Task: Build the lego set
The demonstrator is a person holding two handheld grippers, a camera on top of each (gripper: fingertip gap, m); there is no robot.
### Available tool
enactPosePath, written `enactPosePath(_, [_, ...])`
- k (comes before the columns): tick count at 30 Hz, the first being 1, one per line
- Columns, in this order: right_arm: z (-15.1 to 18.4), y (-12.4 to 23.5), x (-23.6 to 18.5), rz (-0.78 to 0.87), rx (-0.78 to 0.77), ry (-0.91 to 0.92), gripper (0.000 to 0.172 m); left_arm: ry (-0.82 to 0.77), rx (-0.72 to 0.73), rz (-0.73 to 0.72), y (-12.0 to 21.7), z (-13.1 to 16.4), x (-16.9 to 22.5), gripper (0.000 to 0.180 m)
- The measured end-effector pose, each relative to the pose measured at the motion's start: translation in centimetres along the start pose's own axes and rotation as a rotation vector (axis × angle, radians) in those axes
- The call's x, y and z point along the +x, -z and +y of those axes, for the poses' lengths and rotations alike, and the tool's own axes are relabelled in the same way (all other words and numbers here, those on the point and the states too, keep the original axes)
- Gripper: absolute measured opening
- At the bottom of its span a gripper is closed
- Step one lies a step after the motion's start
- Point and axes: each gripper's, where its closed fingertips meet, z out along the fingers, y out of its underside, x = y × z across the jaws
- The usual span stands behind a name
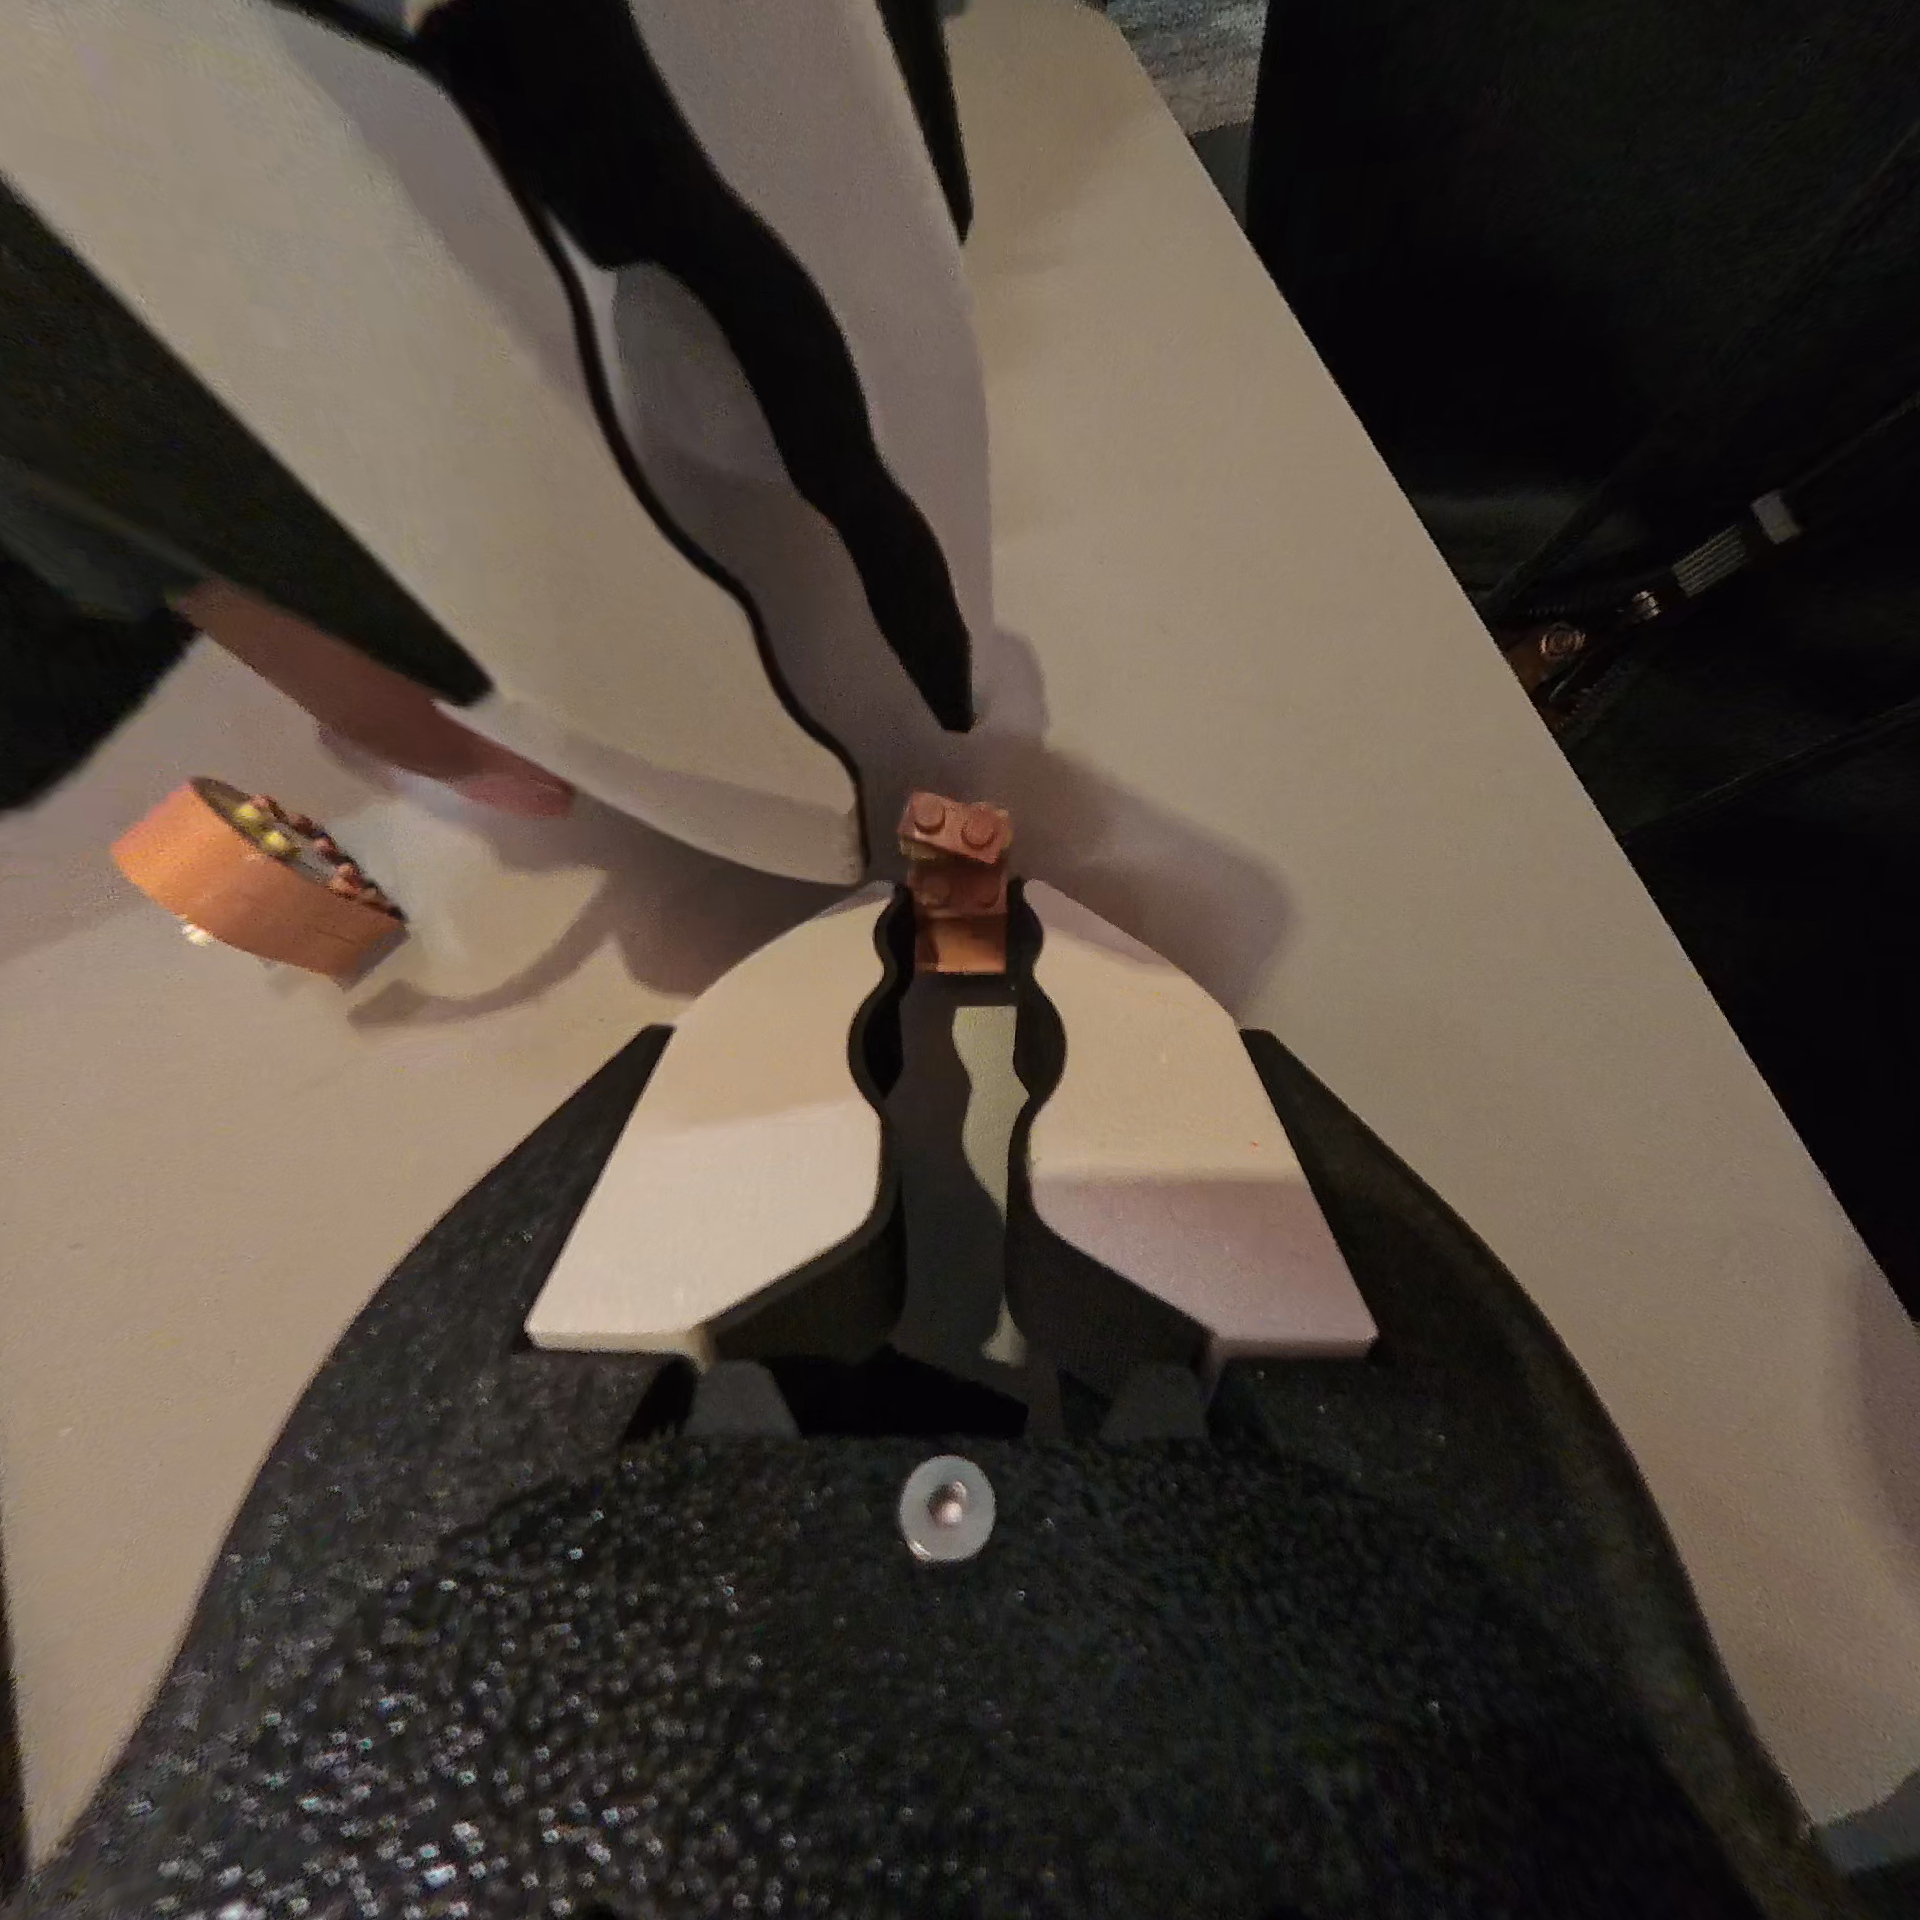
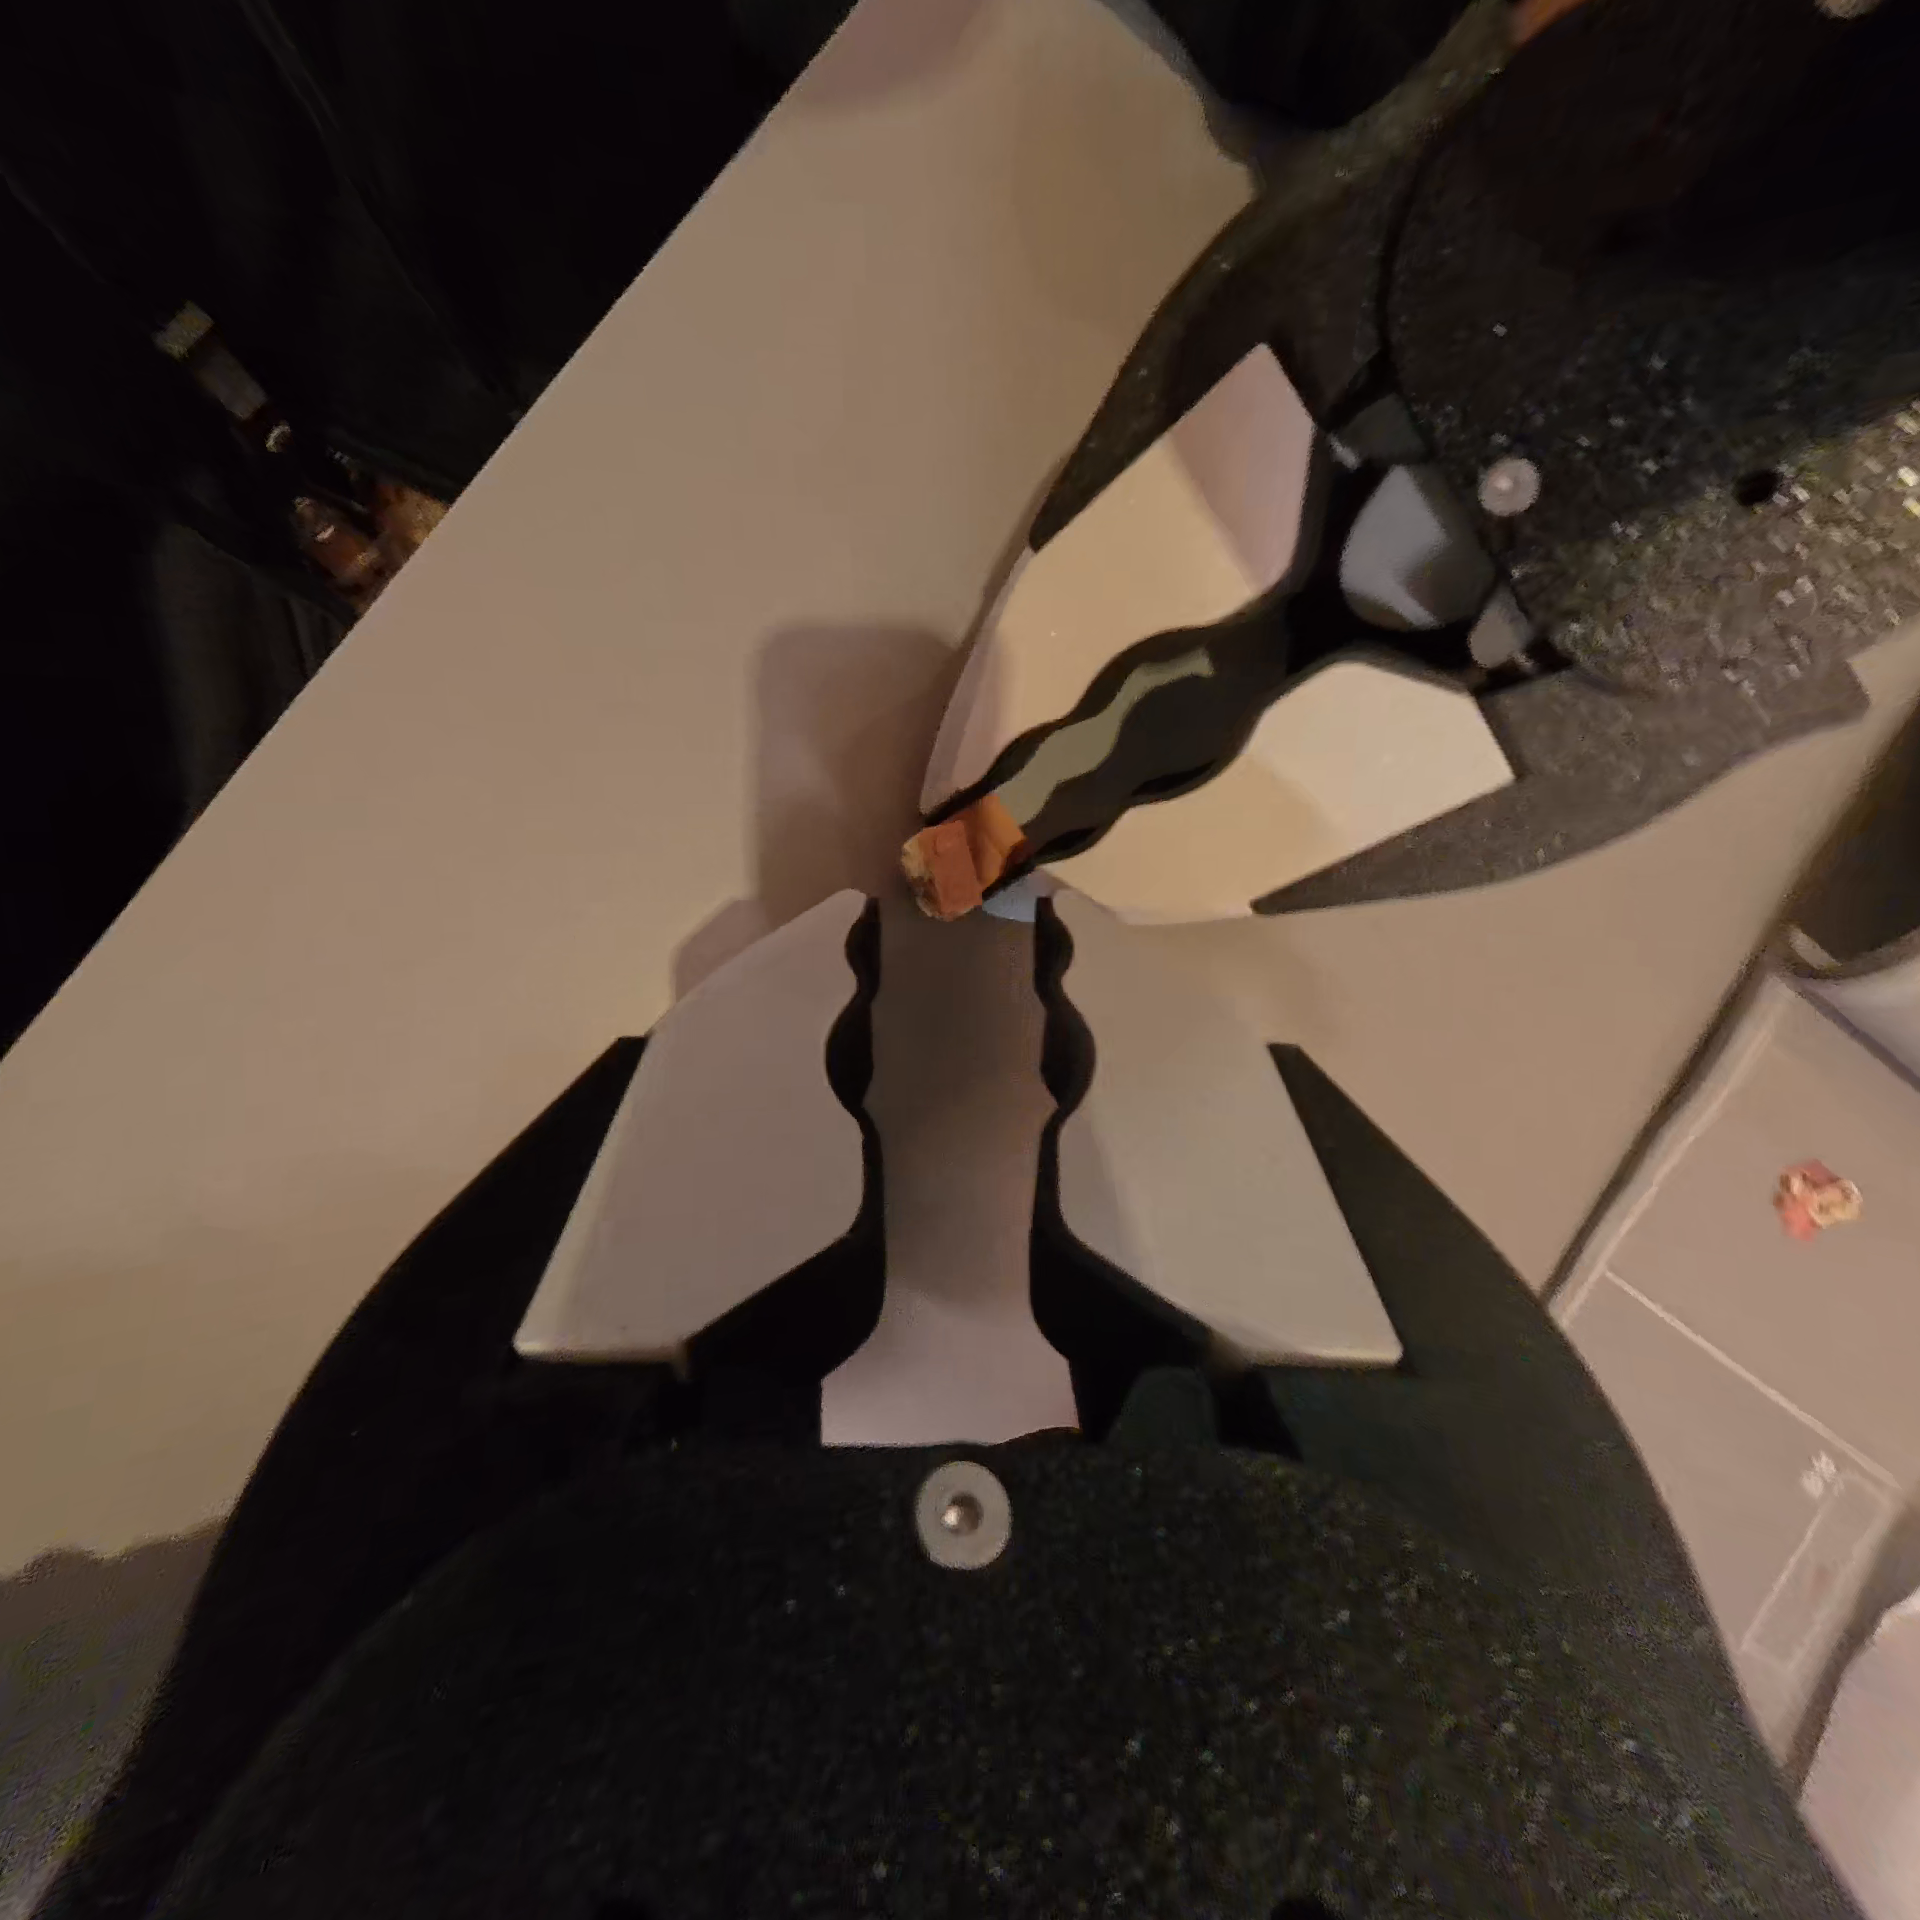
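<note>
Item one — my left gripper (image 1: pixel 958 914): jaws narrow, both pads pressed on a small stack of brown studded bricks (image 1: pixel 956 883). The stack sticks out past the fingertips, its top brick turned slightly askew to the one below it. In the right wrist view the same stack (image 2: pixel 951 862) shows at the tip of that gripper (image 2: pixel 987 847), with a pale edge on its outer end.

Item two — my right gripper (image 2: pixel 956 914): jaws apart, nothing between the pads; I see bare table through the gap. Its fingertips sit just beside the brick stack, not gripping it. In the left wrist view it (image 1: pixel 914 779) comes in from above, one white fingertip (image 1: pixel 831 831) close to the left of the stack, the other finger's tip not clear to me.

Item three: white table (image 1: pixel 1247 727), both grippers over it, near its edge.

Item four: round brown container (image 1: pixel 249 894) with small bricks inside, on the table well to the left of the left gripper.

Item five: a small reddish and pale brick piece (image 2: pixel 1816 1200), lying on a grey surface (image 2: pixel 1714 1351) beyond the table edge, well apart from the grippers.
</note>
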Motion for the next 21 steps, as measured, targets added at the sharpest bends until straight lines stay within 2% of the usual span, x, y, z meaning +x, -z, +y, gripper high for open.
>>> enactPosePath(4, [0.0, 1.8, 1.9, 0.247, 0.094, -0.182, 0.035, 0.045, 0.035, -0.069, 0.9, -0.6, -1.3, 0.016])
enactPosePath(8, [-0.1, 3.7, 3.8, 0.478, 0.354, -0.443, 0.036, 0.121, 0.050, -0.190, 1.9, -0.9, -3.3, 0.016])
enactPosePath(10, [0.4, 3.9, 4.3, 0.545, 0.433, -0.528, 0.036, 0.168, 0.055, -0.252, 2.3, -1.0, -4.3, 0.016])
enactPosePath(16, [1.9, 3.3, 5.1, 0.703, 0.452, -0.623, 0.036, 0.242, 0.048, -0.391, 3.4, -0.7, -6.3, 0.016])
enactPosePath(21, [2.1, 2.5, 5.0, 0.738, 0.419, -0.587, 0.034, 0.222, 0.016, -0.418, 3.1, -0.5, -6.5, 0.016])
